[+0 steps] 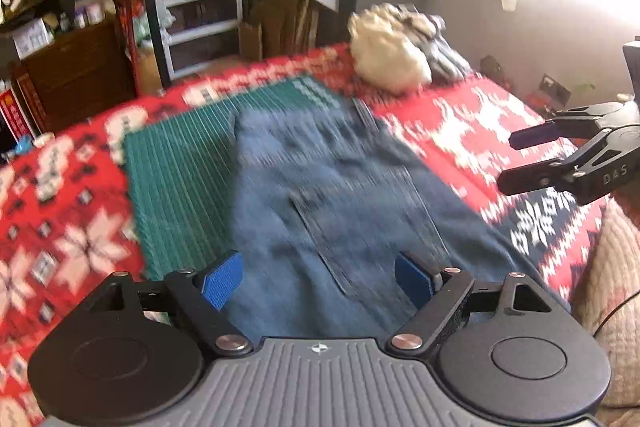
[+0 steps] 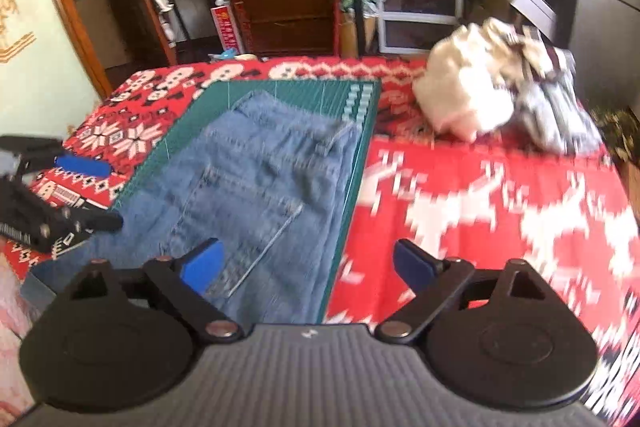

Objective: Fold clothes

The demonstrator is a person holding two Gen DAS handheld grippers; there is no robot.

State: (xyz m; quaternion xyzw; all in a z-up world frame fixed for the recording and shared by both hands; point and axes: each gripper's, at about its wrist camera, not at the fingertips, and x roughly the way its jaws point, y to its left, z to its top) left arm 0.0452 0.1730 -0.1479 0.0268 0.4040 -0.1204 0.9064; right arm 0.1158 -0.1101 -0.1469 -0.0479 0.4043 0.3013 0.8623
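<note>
Lying flat on the green mat point(image 2: 280, 95) atop the red patterned blanket point(image 2: 500, 195): one pair of jeans point(image 2: 260, 179), apparently part-folded. Left gripper point(image 1: 318, 279) and right gripper point(image 2: 308, 265) hover above, fingers spread, holding nothing. Next move likely calls for pinching an edge for another fold.

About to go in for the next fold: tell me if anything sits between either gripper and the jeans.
Nothing visible does. The jeans lie flat on the green cutting mat, bare on top. The left gripper and the right gripper hang above them, jaws open. The pile of clothes lies apart, toward the far corner.
</note>
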